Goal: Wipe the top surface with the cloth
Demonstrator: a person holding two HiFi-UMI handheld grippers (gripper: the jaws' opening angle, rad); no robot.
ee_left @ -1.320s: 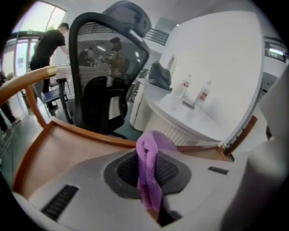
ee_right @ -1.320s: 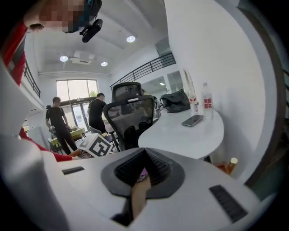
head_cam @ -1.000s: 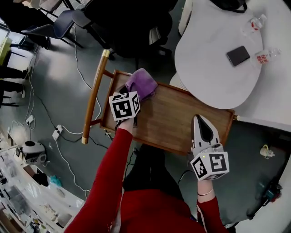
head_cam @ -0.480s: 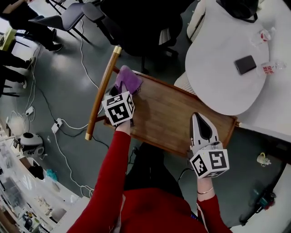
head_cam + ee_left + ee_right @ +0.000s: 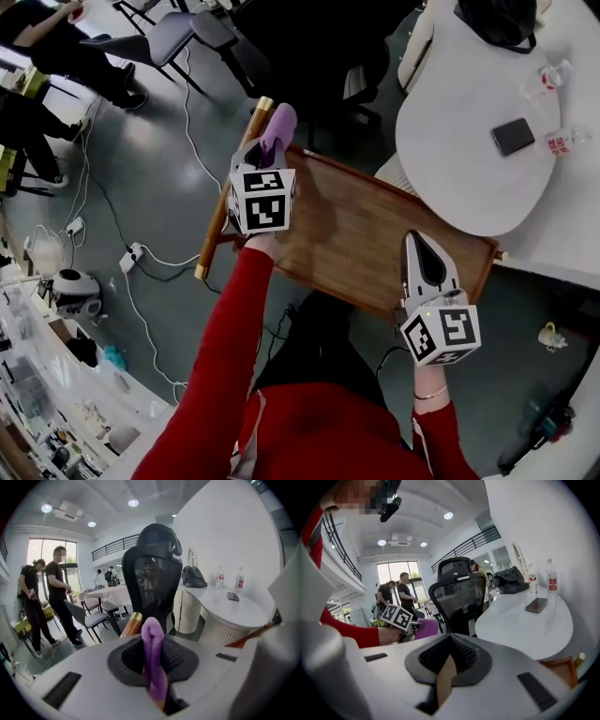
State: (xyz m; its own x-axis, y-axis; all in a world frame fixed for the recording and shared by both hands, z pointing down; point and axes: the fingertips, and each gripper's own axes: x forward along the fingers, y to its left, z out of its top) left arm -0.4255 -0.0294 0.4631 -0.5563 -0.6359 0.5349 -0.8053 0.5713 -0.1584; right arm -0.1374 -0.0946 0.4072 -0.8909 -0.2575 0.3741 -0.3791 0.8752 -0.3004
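The wooden top (image 5: 361,225) of a low cart has a raised rim. My left gripper (image 5: 267,145) hangs over its far left corner, shut on a purple cloth (image 5: 280,124) that stands folded out of the jaws, off the wood. In the left gripper view the cloth (image 5: 152,637) fills the slit between the jaws of the left gripper (image 5: 154,667). My right gripper (image 5: 415,242) lies on the near right part of the top, jaws together and holding nothing. The right gripper view shows its jaws (image 5: 449,660) closed, with the purple cloth (image 5: 425,627) held up at the left.
A gold-capped wooden handle (image 5: 232,192) runs along the cart's left side. Close on the right stands a white round table (image 5: 469,141) with a phone (image 5: 514,136), bottles (image 5: 548,75) and a black bag (image 5: 497,19). A black office chair (image 5: 309,56) stands behind; cables (image 5: 122,234) lie on the floor.
My left gripper has slid from the top's left part to its far left corner and risen, taking the cloth off the wood. The right gripper has stayed put.
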